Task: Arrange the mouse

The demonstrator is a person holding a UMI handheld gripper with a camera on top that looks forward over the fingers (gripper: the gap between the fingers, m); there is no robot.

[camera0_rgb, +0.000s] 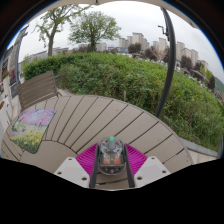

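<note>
Gripper is pinching the mouse: both magenta pads press its sides, and it sits upright between the fingers, nose pointing forward. Under and ahead is a wooden slat deck. Off to the left on the deck lies a printed mat, with a bench behind it. Beyond that a green hedge, then trees and apartment blocks under grey sky.

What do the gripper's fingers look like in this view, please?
The gripper has two pale, whitish fingers with blocky, angular tips. Each bears a bright magenta pad on its inner face. No cables, printed markings or sleeves are visible.
</note>
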